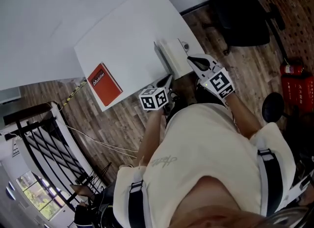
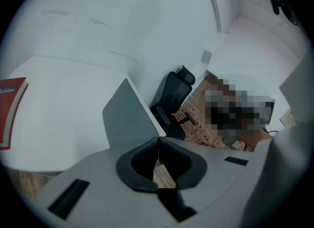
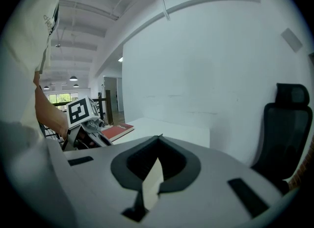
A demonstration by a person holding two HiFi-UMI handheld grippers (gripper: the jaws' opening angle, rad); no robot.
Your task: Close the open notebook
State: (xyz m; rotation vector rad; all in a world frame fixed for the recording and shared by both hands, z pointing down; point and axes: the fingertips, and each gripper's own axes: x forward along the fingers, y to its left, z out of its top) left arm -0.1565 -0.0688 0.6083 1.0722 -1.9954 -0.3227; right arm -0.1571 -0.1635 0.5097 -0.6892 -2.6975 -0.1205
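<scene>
The pale notebook (image 1: 171,55) lies near the right end of the white table (image 1: 127,30). Its grey cover (image 2: 128,119) stands raised. My left gripper (image 1: 167,81) is at the notebook's near edge, and its jaws (image 2: 158,141) are shut with the cover's lower corner at their tips. My right gripper (image 1: 195,61) touches the notebook's right corner. Its tips (image 3: 159,137) are together, and a white page (image 3: 152,183) shows in the hollow between the jaws. In the right gripper view the left gripper's marker cube (image 3: 82,111) is at the left.
A red closed notebook (image 1: 104,84) lies at the table's left near corner, also in the gripper views (image 2: 9,114) (image 3: 117,130). A black office chair (image 1: 243,15) stands right of the table (image 3: 289,128). A black railing (image 1: 39,138) runs at the lower left over wooden floor.
</scene>
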